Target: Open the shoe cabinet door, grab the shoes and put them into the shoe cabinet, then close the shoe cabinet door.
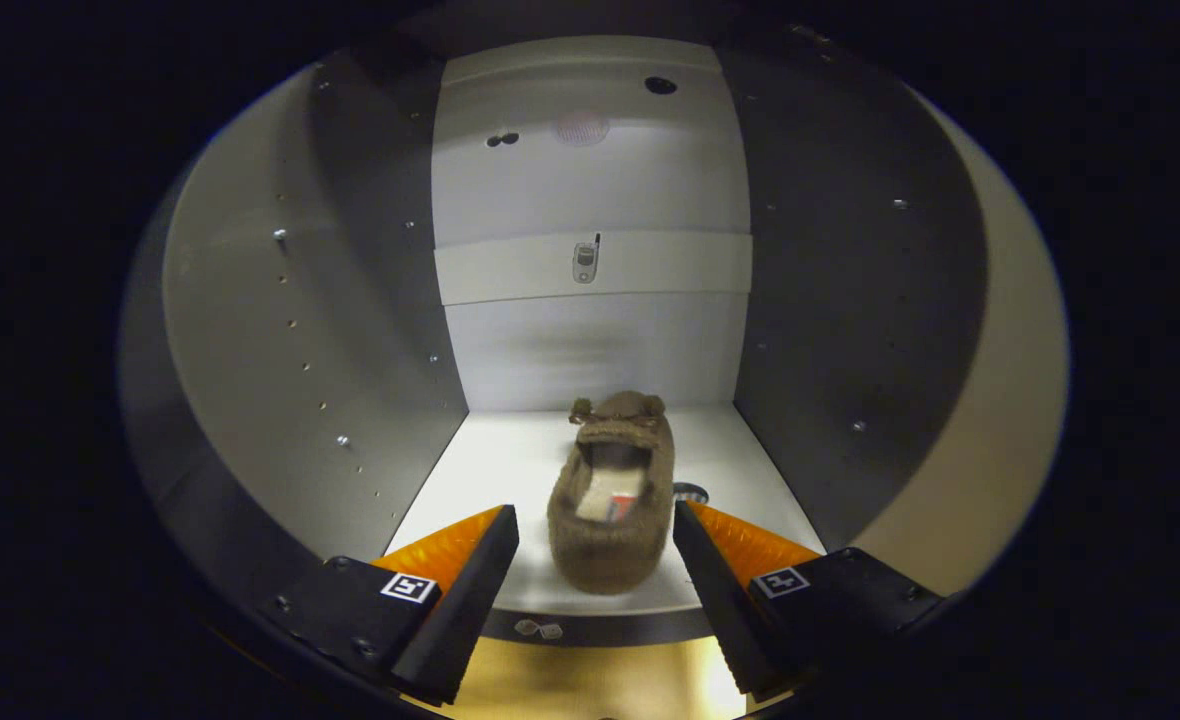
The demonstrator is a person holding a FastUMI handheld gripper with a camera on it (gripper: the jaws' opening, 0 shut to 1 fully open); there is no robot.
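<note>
Cabinet shelf (510, 470) bears slipper (610, 500) between parted gripper (596, 540) jaws.

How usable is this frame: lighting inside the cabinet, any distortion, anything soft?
Gripper view: cabinet floor and back wall brightly lit, side walls in deep shadow; fisheye bows the walls outward; the brown slipper is fairly sharp between the open claw fingers, untouched.

Shoe (610, 500) inside shoe cabinet (590, 350), between hand-held gripper (595, 530) fingers

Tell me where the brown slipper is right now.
In the gripper view, the brown slipper sits on the cabinet's white bottom shelf, between the open gripper's fingertips, untouched by either, toe toward the back wall.
</note>
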